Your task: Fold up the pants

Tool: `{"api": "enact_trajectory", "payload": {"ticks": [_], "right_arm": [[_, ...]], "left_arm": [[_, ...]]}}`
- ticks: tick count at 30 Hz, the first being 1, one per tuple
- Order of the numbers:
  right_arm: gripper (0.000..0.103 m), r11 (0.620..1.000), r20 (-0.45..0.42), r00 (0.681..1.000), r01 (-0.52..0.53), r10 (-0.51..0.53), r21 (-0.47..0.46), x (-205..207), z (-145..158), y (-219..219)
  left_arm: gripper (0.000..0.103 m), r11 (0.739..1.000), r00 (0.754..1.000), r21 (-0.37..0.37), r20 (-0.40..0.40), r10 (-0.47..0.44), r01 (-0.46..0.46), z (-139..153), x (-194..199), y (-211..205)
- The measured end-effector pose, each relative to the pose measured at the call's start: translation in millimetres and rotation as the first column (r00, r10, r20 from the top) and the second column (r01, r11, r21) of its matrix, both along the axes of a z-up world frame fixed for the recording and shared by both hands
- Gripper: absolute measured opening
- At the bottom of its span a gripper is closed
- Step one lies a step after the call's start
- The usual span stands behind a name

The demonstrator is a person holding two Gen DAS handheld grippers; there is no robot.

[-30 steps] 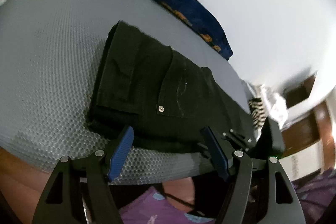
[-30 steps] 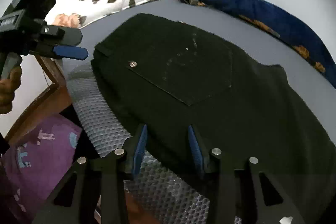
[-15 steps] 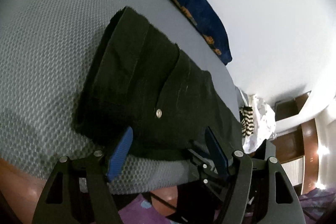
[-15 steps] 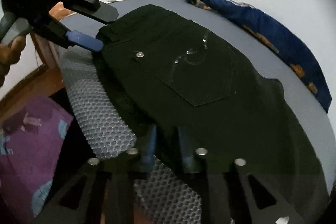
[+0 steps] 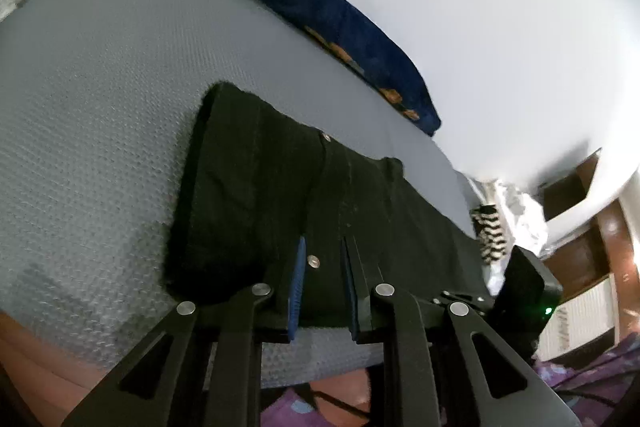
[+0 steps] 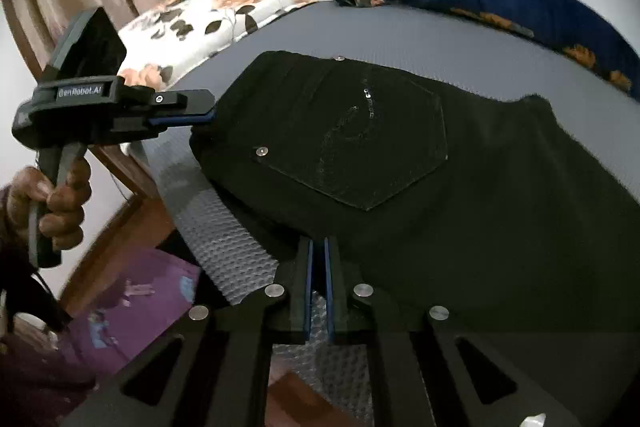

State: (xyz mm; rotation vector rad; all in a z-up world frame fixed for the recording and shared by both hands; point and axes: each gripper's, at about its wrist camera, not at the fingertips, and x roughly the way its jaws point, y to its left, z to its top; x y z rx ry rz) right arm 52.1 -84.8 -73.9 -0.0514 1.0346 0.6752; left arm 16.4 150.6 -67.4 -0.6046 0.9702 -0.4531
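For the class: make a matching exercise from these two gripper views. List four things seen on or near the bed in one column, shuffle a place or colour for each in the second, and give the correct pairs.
Column 1:
1. black pants
2. floral pillow
3. dark blue cloth
4. left gripper

Column 2:
A. bunched along the white wall
B. jaws closed on the waistband corner
C. white with orange and dark leaves, at the bed's head
D. spread on the grey mattress, back pocket up

Pairs: 1-D, 2-C, 3-A, 4-B
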Motion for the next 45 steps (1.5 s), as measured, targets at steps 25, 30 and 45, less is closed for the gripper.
{"api": "enact_trajectory", "payload": {"ticks": [25,30,45], "right_arm": [[0.013,0.94,-0.233,0.96,0.218,-0.157,0.263,44,-21,-81],[0.014,0.918,-0.227,0.953,0.263,-0.2,0.297,28,-14,-99],[0.052,0.048,-0.426,0.258,0.895,-0.867,0.443,-198,-8,-478]], "left_arm": [[0.024,0.946,0.996,0.318,-0.07,-0.047,0.067,-19,17,-33],[0.024,0.941,0.997,0.337,-0.077,0.017,0.009,-9,24,-32],[0.052,0.875,0.869,0.257,0.182,-0.46,0.41,28,50,-283]]}}
